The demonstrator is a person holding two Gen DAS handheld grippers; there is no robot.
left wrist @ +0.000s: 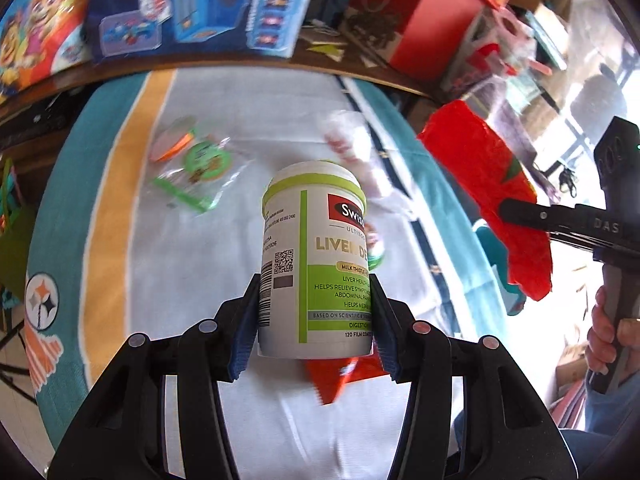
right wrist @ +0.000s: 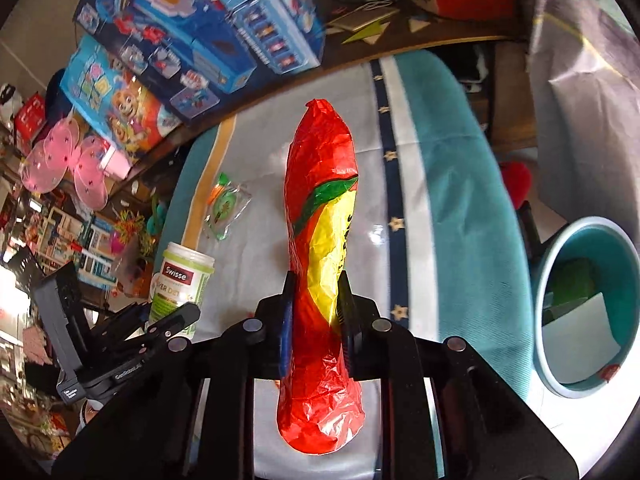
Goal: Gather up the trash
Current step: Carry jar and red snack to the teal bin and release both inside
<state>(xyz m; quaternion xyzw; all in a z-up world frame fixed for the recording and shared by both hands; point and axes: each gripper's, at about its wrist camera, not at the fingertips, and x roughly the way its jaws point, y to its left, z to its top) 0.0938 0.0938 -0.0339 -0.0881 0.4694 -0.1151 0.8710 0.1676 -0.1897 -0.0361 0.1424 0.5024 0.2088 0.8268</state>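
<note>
While both grippers are carrying trash, teal round bin [right wrist: 540,292] is waiting at right.
Left gripper [left wrist: 314,312] is clamping white green-labelled plastic supplement bottle [left wrist: 316,256] above the towel; right gripper [right wrist: 314,312] is pinching crinkled red-yellow plastic wrapper [right wrist: 320,208] — keep both squeezed until over the bin.

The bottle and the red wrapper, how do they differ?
The bottle is rigid, white and green, with printed label text; the red wrapper is crumpled, thin and mostly red with yellow. The bottle sits in the left gripper, the wrapper in the right gripper. Both are held above the cloth.
</note>
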